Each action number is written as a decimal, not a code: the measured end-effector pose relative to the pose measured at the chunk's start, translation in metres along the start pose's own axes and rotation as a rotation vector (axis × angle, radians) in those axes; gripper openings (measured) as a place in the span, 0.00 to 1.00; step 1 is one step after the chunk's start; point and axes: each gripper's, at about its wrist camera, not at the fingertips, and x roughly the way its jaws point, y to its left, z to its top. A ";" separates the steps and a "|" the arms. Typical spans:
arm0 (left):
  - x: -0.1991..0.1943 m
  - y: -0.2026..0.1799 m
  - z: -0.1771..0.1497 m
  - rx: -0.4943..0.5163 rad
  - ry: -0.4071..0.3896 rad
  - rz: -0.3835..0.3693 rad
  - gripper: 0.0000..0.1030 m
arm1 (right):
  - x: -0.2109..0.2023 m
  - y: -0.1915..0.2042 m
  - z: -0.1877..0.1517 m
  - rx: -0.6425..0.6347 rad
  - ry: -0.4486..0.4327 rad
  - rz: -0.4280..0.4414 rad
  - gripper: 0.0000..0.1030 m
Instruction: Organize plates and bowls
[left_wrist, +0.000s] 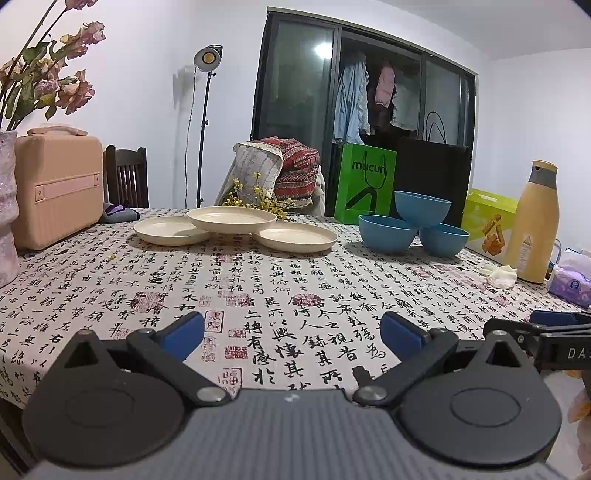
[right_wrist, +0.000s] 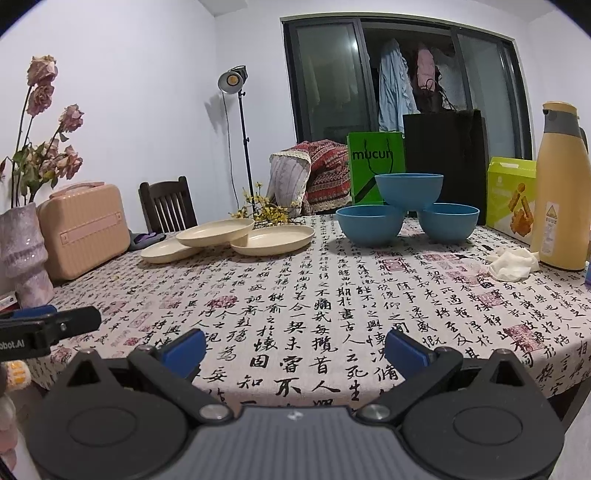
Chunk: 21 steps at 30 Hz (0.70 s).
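Three cream plates lie at the far middle of the table: one (left_wrist: 232, 218) rests tilted across the other two (left_wrist: 168, 230) (left_wrist: 295, 236). To their right three blue bowls form a pile, the top bowl (left_wrist: 422, 206) sitting on two lower ones (left_wrist: 388, 232) (left_wrist: 443, 239). The right wrist view shows the same top plate (right_wrist: 216, 232) and top bowl (right_wrist: 408, 190). My left gripper (left_wrist: 291, 334) hovers open over the near table edge, nothing between its fingers. My right gripper (right_wrist: 295, 352) is open too, equally far from the dishes.
A pink case (left_wrist: 59, 188) and a vase of dried flowers (left_wrist: 7, 206) stand at the left. A tall yellow bottle (left_wrist: 533, 221), a green box (left_wrist: 487, 223), tissues (left_wrist: 570, 282) and a crumpled cloth (left_wrist: 500, 277) crowd the right. Bags (left_wrist: 364, 182) and a chair stand behind.
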 end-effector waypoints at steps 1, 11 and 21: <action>0.001 0.000 0.000 -0.002 0.000 0.002 1.00 | 0.001 0.000 0.000 -0.003 -0.001 0.003 1.00; 0.015 0.008 0.002 0.002 -0.003 0.016 1.00 | 0.018 0.001 0.004 -0.020 -0.001 0.002 1.00; 0.038 0.020 0.013 0.016 -0.030 0.065 1.00 | 0.051 -0.001 0.014 -0.041 -0.041 -0.006 1.00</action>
